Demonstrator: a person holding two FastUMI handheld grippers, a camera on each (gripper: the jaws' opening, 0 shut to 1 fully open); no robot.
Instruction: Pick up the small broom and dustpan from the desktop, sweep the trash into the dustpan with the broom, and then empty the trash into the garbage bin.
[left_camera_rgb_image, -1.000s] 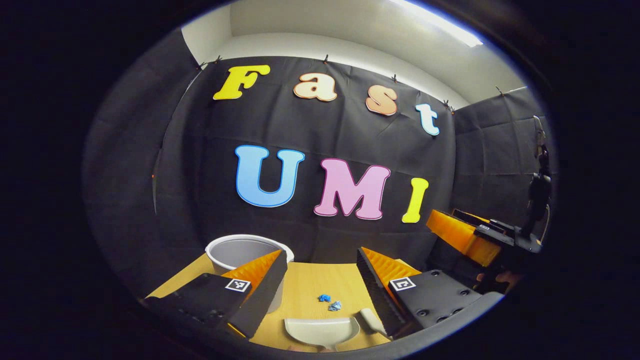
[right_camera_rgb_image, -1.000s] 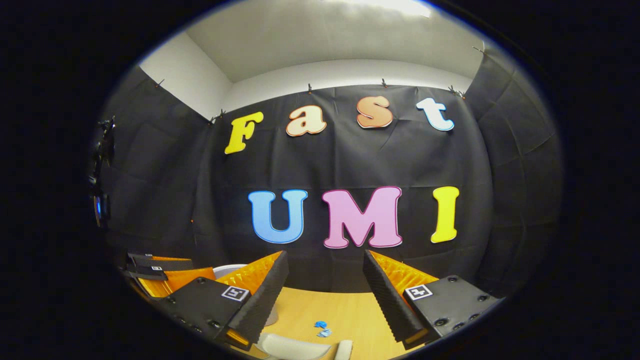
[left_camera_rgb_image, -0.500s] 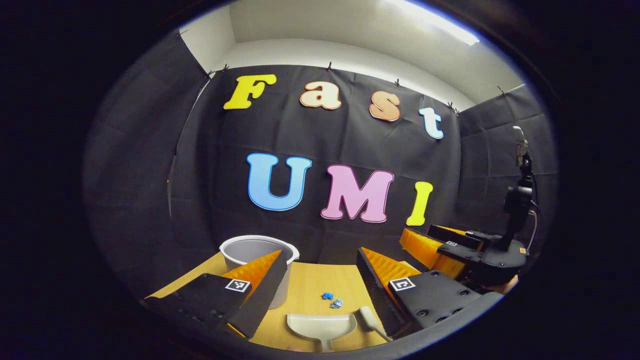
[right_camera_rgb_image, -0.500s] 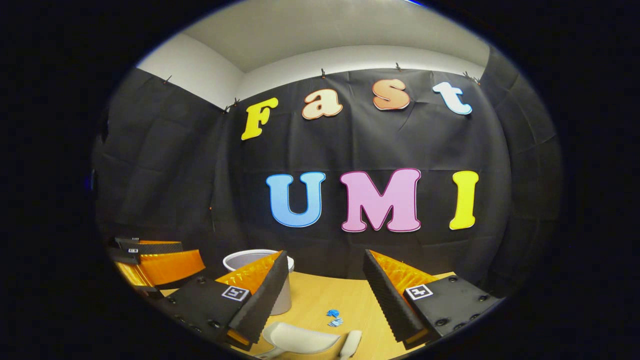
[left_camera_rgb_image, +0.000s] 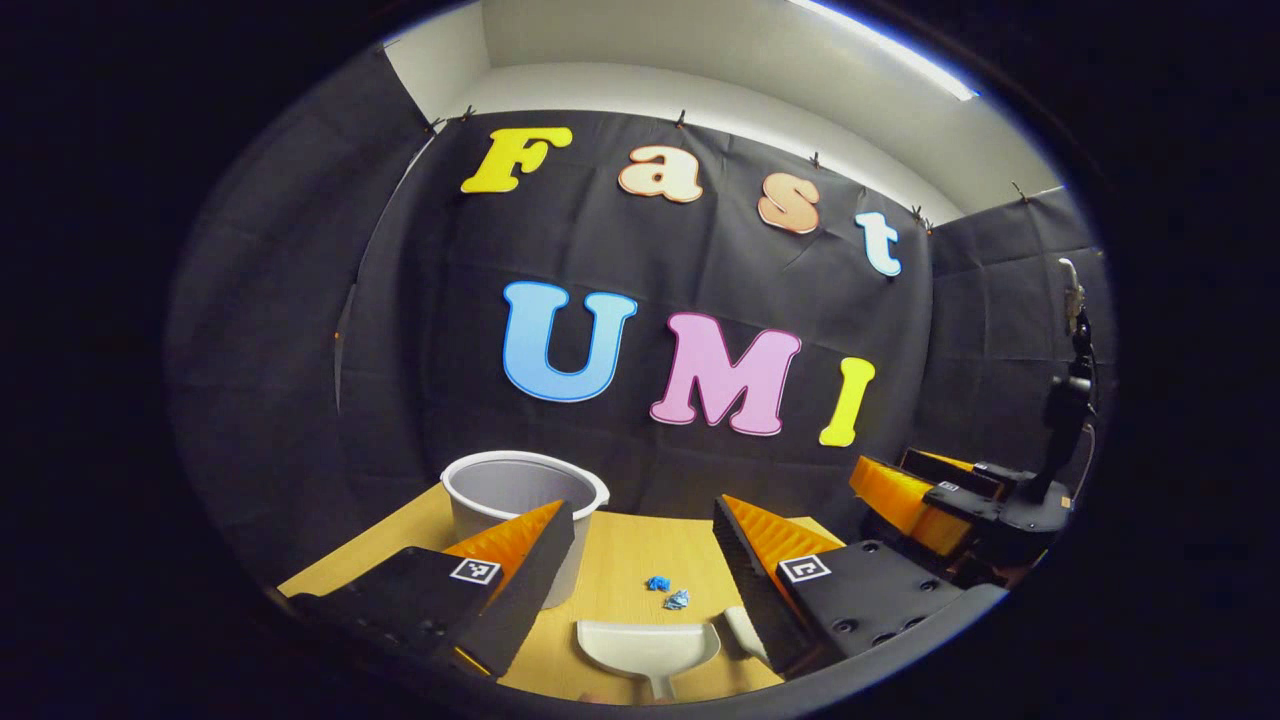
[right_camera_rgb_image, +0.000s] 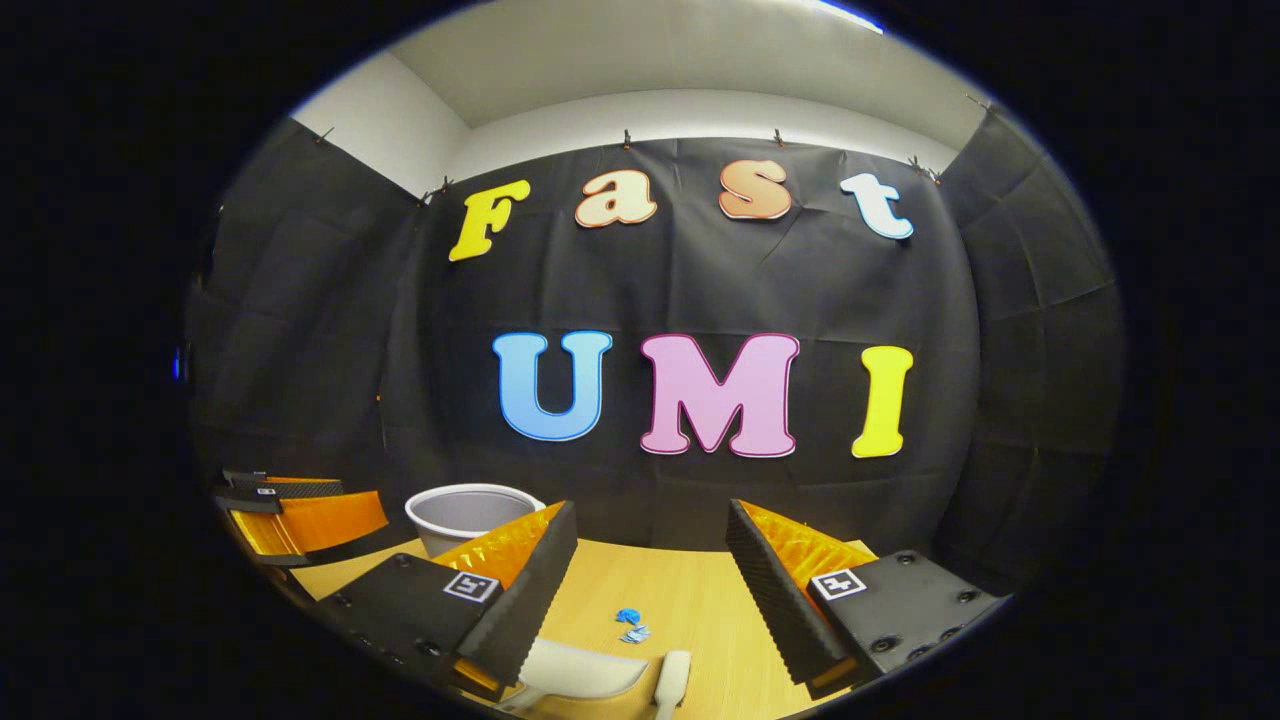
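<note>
A pale dustpan (left_camera_rgb_image: 647, 645) and small broom (right_camera_rgb_image: 672, 682) lie on the wooden worktop (left_camera_rgb_image: 620, 560) near blue trash (left_camera_rgb_image: 667, 591). Both grippers (left_camera_rgb_image: 640, 560) (right_camera_rgb_image: 650, 560) hover with fingers spread, empty. Both tools look light and rigid; grip the handles.

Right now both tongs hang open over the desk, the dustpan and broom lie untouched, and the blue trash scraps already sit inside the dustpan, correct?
Not quite. The left gripper view shows the blue trash scraps on the desk just beyond the dustpan, not inside it. The rest stands.
</note>
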